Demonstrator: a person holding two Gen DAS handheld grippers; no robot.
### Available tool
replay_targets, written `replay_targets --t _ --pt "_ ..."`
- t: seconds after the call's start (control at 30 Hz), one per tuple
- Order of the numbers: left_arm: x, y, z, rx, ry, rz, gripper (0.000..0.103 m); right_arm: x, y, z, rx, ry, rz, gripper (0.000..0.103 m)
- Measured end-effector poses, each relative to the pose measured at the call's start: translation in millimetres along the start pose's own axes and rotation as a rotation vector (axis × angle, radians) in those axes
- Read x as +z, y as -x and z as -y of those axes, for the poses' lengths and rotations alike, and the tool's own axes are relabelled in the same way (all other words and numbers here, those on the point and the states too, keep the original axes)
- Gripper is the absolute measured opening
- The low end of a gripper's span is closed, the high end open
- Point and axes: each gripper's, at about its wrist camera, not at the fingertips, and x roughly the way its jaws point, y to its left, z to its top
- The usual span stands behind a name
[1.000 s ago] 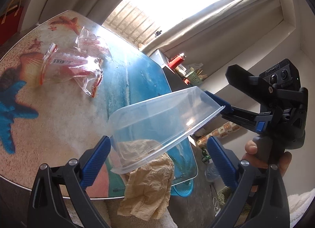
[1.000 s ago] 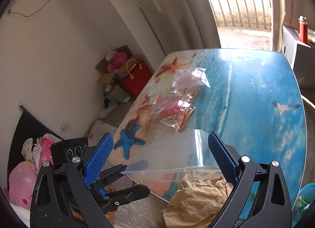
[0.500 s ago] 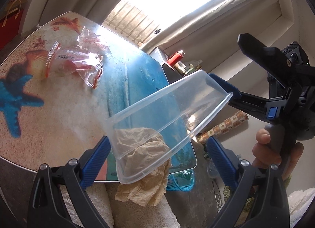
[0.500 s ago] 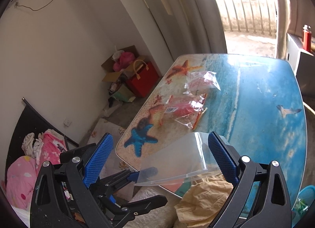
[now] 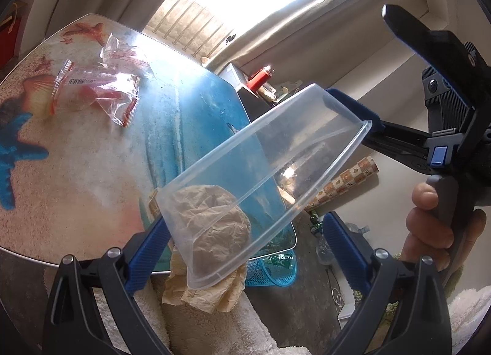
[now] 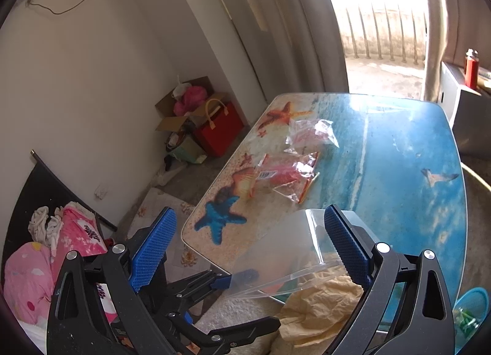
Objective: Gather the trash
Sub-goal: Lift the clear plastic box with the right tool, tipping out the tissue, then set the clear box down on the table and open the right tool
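Two grippers meet over one clear plastic container (image 5: 270, 177), which hangs tilted in the air above the near edge of the beach-print table (image 5: 92, 171). In the left wrist view the left gripper (image 5: 245, 232) stands spread wide, its blue pads at 7 and 5 o'clock; the pad at 7 o'clock lies against the container's low end, though whether it presses there I cannot tell. From 3 o'clock the right gripper (image 5: 368, 121), held by a hand (image 5: 435, 226), reaches in, one blue finger touching the container's raised rim; its other finger points away upward, so its jaws look parted. In the right wrist view the same gripper (image 6: 248, 244) shows both pads well apart, the right pad against the container (image 6: 285, 250). Crumpled brown paper (image 5: 211, 226) sits inside the low end and spills beneath it. At 10 o'clock on the table lie two clear red-printed wrappers (image 5: 101, 91), overlapping. A blue basket (image 5: 273, 272) stands on the floor below the table's corner.
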Motion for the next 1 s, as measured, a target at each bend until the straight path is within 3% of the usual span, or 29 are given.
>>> replay_targets --t 0.57,0.87,1.0 --pt "-2 -23 -15 -0.025 0.036 -0.066 0.096 7 -27 7 0.018 -0.052 -0.026 0.093" --pt "-1 -34 -17 -0.053 0.023 -0.081 0.096 21 -42 29 0.164 -0.152 -0.014 0.093" --pt "-3 -38 -23 -0.084 0.058 -0.091 0.096 22 -32 41 0.186 -0.21 0.023 0.093"
